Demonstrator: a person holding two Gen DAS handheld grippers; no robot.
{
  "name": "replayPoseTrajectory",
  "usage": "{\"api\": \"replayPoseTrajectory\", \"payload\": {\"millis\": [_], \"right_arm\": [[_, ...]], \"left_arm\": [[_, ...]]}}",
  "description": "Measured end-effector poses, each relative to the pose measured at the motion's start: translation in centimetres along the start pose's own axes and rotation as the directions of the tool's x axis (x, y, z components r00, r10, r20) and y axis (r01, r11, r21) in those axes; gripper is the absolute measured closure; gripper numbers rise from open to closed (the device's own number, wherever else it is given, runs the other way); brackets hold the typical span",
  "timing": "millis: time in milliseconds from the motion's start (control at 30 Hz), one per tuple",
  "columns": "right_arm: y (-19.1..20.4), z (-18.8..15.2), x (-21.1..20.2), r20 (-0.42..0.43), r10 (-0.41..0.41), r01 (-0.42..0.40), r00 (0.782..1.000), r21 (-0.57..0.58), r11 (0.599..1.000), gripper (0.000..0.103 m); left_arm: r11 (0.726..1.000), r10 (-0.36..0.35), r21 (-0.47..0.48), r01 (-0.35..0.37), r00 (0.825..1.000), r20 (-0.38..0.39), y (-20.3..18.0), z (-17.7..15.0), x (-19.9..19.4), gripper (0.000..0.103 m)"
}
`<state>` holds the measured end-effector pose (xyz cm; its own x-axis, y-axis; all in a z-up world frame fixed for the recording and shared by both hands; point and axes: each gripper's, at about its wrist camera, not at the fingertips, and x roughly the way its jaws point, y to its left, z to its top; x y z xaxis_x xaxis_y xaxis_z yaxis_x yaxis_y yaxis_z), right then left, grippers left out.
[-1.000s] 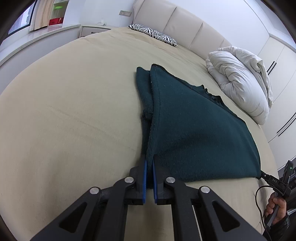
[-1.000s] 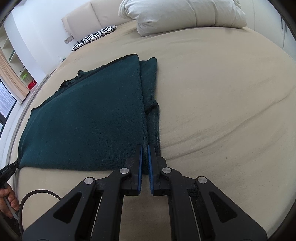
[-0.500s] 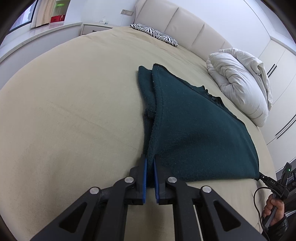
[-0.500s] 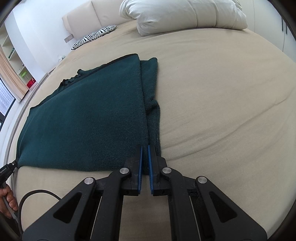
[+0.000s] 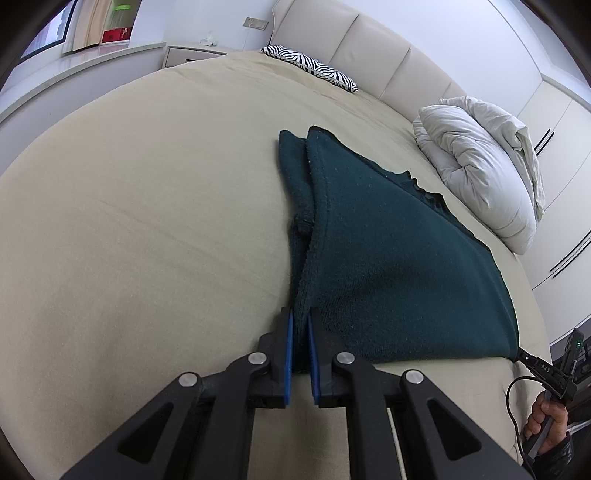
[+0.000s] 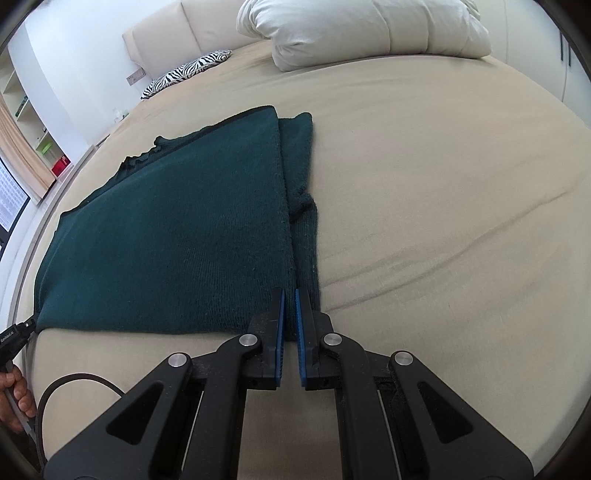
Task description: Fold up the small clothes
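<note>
A dark green knit sweater [image 5: 388, 258] lies flat on the beige bed, sleeves folded in along its sides; it also shows in the right wrist view [image 6: 177, 243]. My left gripper [image 5: 300, 325] is shut on the sweater's near hem corner on its left side. My right gripper [image 6: 290, 306] is shut on the opposite hem corner, on the sweater's right side. Each gripper's tip shows at the far edge of the other view, pinching the hem.
The beige bed sheet [image 5: 147, 221] spreads wide around the sweater. A white bundled duvet [image 5: 484, 166] lies at the far right near the headboard, and a zebra pillow [image 5: 310, 68] lies at the head. The duvet [image 6: 362, 29] shows at the top of the right view.
The left gripper has lifted slightly, raising the hem corner a little. The sweater's lie and the right gripper look the same.
</note>
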<state>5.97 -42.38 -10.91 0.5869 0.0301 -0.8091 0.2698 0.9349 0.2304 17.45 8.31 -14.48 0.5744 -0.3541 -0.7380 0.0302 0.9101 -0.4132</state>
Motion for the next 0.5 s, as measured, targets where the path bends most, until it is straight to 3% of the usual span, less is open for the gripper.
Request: {"api": "replayPoseTrajectory", "payload": {"millis": [500], "right_arm": [[-1.2, -0.2, -0.1, -0.008, 0.009, -0.009, 1.000, 0.051, 0.999, 0.099]], "left_arm": [[1.000, -0.011, -0.002, 0.011, 1.000, -0.006, 0.5, 0.4, 0.0, 0.092]]}}
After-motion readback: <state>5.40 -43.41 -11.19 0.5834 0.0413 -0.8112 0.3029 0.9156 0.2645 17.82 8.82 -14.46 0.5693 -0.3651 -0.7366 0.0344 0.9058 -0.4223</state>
